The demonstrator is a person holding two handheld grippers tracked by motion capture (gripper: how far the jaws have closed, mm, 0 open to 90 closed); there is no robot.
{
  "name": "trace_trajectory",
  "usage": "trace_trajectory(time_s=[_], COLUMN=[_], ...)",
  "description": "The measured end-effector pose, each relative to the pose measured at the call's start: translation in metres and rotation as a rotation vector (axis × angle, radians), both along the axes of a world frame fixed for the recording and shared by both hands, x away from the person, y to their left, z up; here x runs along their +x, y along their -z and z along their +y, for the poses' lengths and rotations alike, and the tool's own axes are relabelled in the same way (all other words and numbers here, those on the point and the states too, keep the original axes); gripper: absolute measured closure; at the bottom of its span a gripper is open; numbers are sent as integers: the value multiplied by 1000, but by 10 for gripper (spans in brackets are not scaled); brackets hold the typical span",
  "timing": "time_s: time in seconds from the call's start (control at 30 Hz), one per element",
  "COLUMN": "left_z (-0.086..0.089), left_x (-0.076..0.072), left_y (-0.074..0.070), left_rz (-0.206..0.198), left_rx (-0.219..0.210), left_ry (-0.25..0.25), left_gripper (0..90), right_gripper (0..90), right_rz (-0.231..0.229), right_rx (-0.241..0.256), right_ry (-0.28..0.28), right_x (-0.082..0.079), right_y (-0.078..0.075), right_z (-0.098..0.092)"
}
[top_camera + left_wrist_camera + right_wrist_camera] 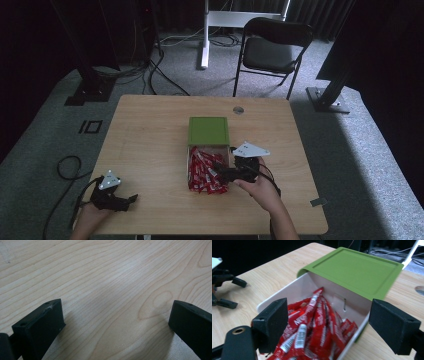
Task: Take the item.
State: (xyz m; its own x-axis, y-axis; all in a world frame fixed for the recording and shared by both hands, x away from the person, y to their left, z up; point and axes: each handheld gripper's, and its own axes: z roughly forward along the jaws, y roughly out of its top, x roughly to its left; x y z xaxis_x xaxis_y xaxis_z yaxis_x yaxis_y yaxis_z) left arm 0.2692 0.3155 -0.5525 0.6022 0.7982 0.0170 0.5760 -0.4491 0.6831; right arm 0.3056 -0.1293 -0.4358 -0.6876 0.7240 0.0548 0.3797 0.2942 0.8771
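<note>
A white box (352, 302) with a green lid (208, 131) lies in the middle of the wooden table (150, 140), its lid (354, 270) raised at the far end. Several red sachets (204, 172) fill the box and spill toward the front. In the right gripper view these sachets (317, 325) lie between my jaws. My right gripper (221, 173) is open at the pile's right side; in its own view the right gripper (332, 326) has nothing pinched. My left gripper (131, 199) rests open near the front left edge, and in its own view the left gripper (116, 322) is over bare wood.
A black folding chair (272, 47) stands behind the table, beside a white desk leg (205, 35). A round cable hole (238, 110) sits in the far part of the tabletop. A small grey tag (318, 202) lies at the front right edge. Cables trail on the carpet at left.
</note>
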Motion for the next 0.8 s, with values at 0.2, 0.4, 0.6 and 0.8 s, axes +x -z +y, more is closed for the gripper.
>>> trace_trajectory(time_s=[0.2, 0.4, 0.6, 0.8], left_z=[0, 0, 0, 0], left_x=[0, 0, 0, 0], left_y=[0, 0, 0, 0], left_rz=[1, 0, -1, -2], left_rx=[-1, -1, -1, -1], left_ry=[-1, -1, 0, 0], left_gripper=[7, 8, 7, 8], right_gripper=[198, 289, 394, 518], right_rz=[-5, -12, -19, 77], right_rx=[-12, -8, -70, -67], right_ry=[-33, -53, -86, -68], right_x=[-1, -5, -3, 0], right_y=[4, 6, 12, 24], right_z=[18, 31, 40, 47])
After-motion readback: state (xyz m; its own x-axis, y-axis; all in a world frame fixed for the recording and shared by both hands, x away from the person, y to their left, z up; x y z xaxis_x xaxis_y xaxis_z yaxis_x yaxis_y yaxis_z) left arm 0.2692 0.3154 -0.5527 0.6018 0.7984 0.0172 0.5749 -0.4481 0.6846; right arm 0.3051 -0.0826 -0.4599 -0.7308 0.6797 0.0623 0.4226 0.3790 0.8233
